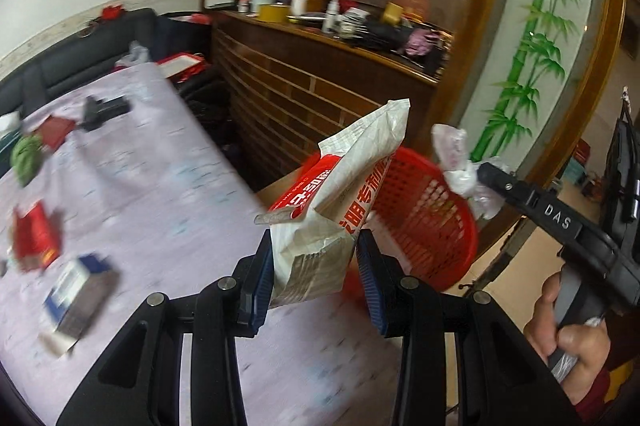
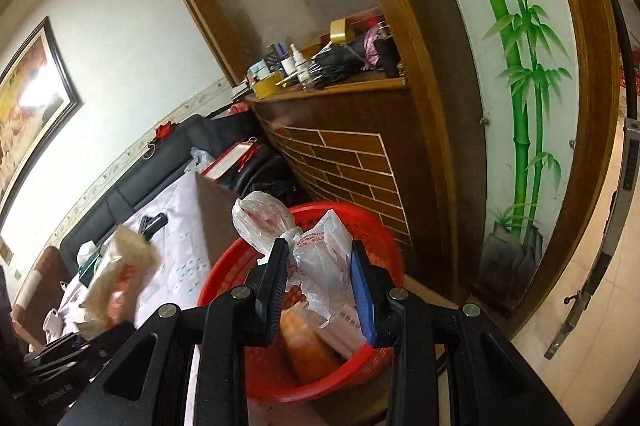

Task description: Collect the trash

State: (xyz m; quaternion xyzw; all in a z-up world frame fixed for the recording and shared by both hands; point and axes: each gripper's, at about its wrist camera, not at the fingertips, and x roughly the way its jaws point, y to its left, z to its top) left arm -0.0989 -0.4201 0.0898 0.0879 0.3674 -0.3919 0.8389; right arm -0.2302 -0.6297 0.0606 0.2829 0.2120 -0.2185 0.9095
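Observation:
My left gripper [image 1: 316, 282] is shut on a crumpled white and red paper bag [image 1: 340, 202], held above the table edge beside the red basket [image 1: 424, 226]. The same bag [image 2: 116, 282] shows blurred at the left of the right wrist view. My right gripper [image 2: 320, 282] is shut on a clear plastic bag [image 2: 316, 250], right over the red basket [image 2: 360, 370]. From the left wrist view that plastic bag [image 1: 460, 170] hangs at the right gripper's [image 1: 486, 178] tip above the basket rim. Inside the basket lie an orange packet [image 2: 308, 346] and a pink box [image 2: 344, 330].
The table [image 1: 168, 210] has a lilac cloth with a red carton [image 1: 34, 242], a blue and white box [image 1: 80, 290], a green wad [image 1: 26, 154] and a black object [image 1: 104, 110] on it. A brown cabinet [image 1: 320, 82] with cluttered top and a bamboo-painted panel [image 1: 532, 58] stand behind.

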